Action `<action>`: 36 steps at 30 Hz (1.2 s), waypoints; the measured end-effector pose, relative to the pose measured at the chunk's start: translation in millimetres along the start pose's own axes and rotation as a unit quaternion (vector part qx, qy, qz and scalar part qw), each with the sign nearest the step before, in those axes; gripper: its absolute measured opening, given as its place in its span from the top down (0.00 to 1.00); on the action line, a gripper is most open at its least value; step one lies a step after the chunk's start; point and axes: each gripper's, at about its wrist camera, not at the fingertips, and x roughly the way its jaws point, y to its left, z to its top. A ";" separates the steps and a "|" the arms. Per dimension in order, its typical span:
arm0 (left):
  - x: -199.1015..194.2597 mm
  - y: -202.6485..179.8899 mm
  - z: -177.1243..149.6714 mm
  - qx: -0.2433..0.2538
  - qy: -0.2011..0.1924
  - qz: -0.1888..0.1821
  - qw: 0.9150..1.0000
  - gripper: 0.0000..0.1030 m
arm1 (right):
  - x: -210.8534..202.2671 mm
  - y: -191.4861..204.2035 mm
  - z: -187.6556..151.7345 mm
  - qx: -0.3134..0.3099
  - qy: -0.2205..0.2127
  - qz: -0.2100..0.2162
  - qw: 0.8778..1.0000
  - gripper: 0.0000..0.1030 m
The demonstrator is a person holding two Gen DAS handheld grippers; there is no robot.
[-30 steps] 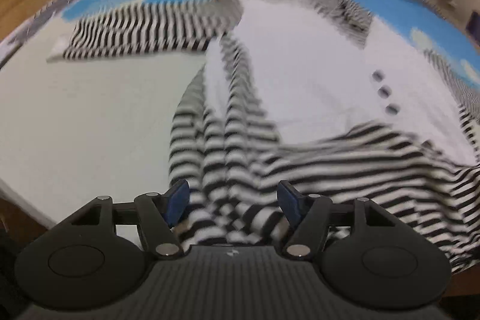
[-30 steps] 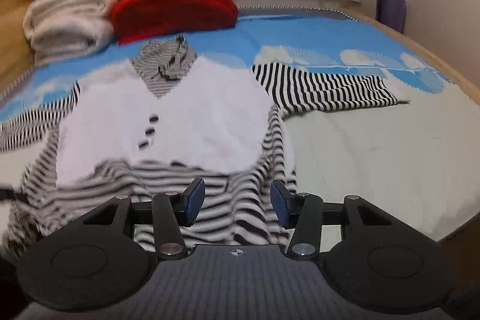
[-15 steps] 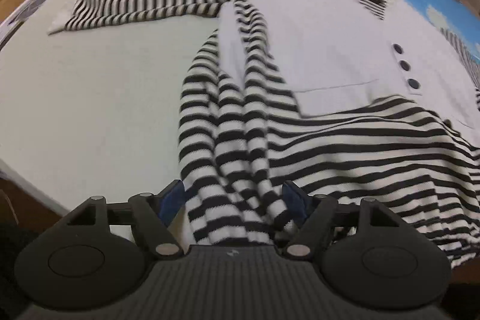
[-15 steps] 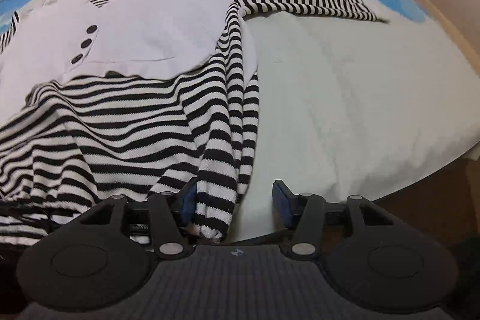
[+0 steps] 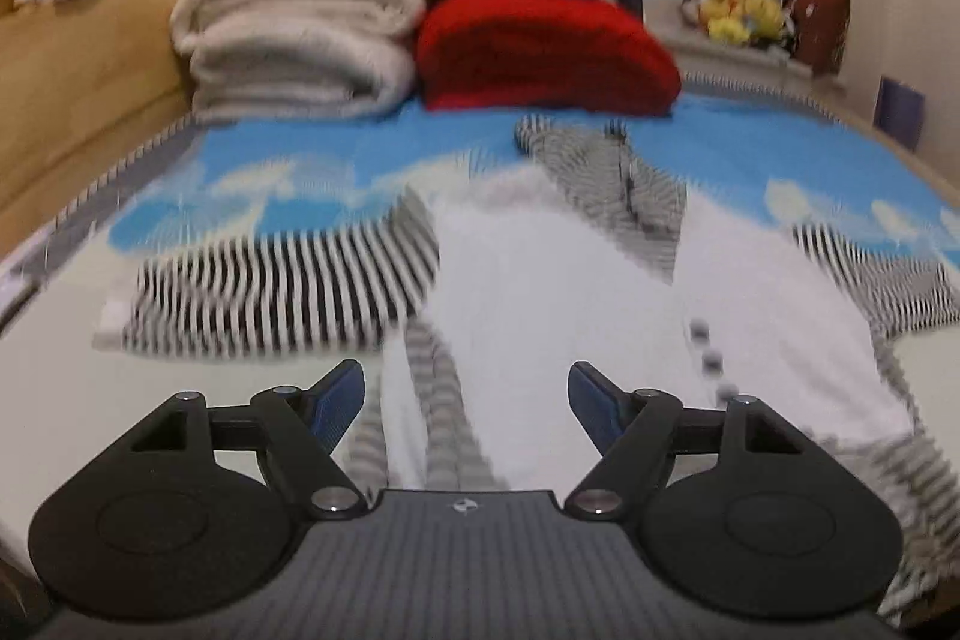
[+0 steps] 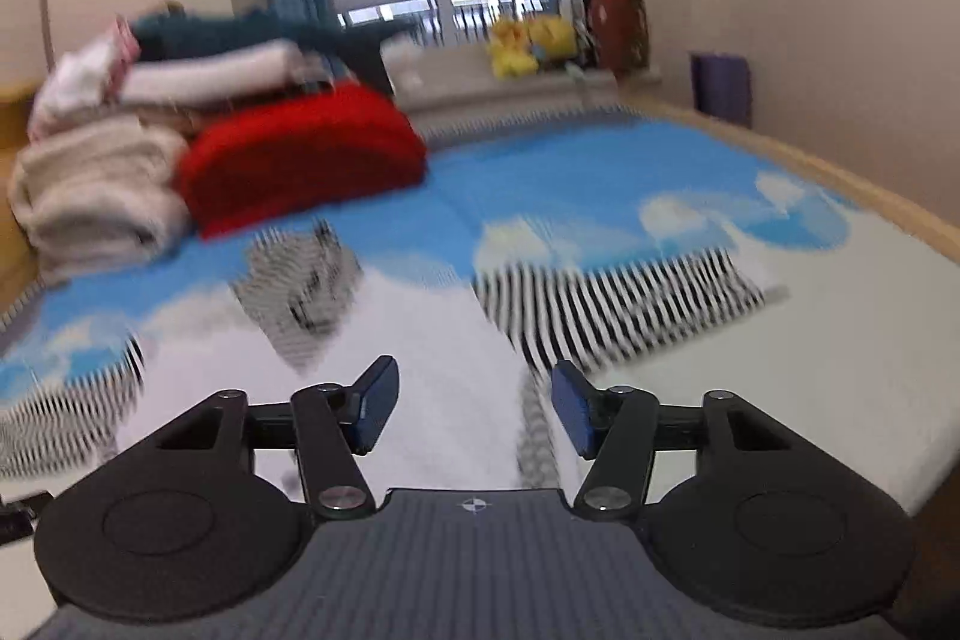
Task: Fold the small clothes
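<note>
Grippers first: left gripper [image 5: 465, 394] and right gripper [image 6: 474, 403], jaws opening, nothing pinched, hem released since a moment ago, both raised. Beyond: striped sweater [image 5: 558, 292] flat on bed [image 6: 810, 340], sleeves outspread. Farther: red blanket [image 5: 540, 52]. Next fold pending.

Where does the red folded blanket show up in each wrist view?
Left wrist: red folded blanket upper centre, right of the cream blanket pile.
Right wrist: red folded blanket left of centre, mid-height.
Shared landmark: the yellow plush toys by the window.
</note>
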 end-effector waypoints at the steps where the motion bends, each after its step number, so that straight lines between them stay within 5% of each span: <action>1: 1.6 3.7 13.8 -0.004 -0.009 0.000 1.000 0.23 | 3.0 2.1 10.1 -0.005 -0.012 0.007 1.000 0.40; 6: 40.9 42.5 86.9 -0.024 -0.022 0.000 0.999 0.23 | 32.2 19.0 58.2 -0.042 -0.047 0.025 0.998 0.38; 11: 102.4 94.0 107.2 -0.024 -0.017 0.051 0.998 0.26 | 77.2 49.6 92.4 -0.077 -0.052 0.070 0.993 0.38; 14: 149.1 139.8 88.1 -0.069 0.066 0.082 0.992 0.43 | 104.6 70.1 94.6 -0.101 -0.042 0.091 0.990 0.38; 15: 161.5 157.9 82.5 -0.104 0.103 0.091 0.985 0.53 | 114.1 74.7 91.0 -0.107 -0.037 0.096 0.989 0.38; 20: 190.4 246.6 45.5 -0.248 0.145 0.121 0.950 0.55 | 167.2 88.1 59.0 -0.103 0.042 0.067 0.991 0.41; 24: 202.9 308.9 22.4 -0.353 0.158 0.129 0.913 0.54 | 184.7 106.2 70.9 -0.100 0.036 0.095 0.990 0.44; 29: 215.8 341.9 4.0 -0.412 0.177 0.122 0.885 0.53 | 192.6 123.9 81.7 -0.124 0.030 0.109 0.986 0.44; 32: 220.0 340.5 10.4 -0.398 0.168 0.124 0.893 0.54 | 205.9 129.1 78.9 -0.129 0.048 0.102 0.985 0.55; 34: 225.7 334.5 16.0 -0.381 0.169 0.130 0.899 0.80 | 213.7 129.4 76.4 -0.125 0.066 0.099 0.985 0.66; 36: 232.5 324.3 22.6 -0.352 0.179 0.148 0.907 0.92 | 216.3 126.8 74.5 -0.117 0.076 0.102 0.985 0.74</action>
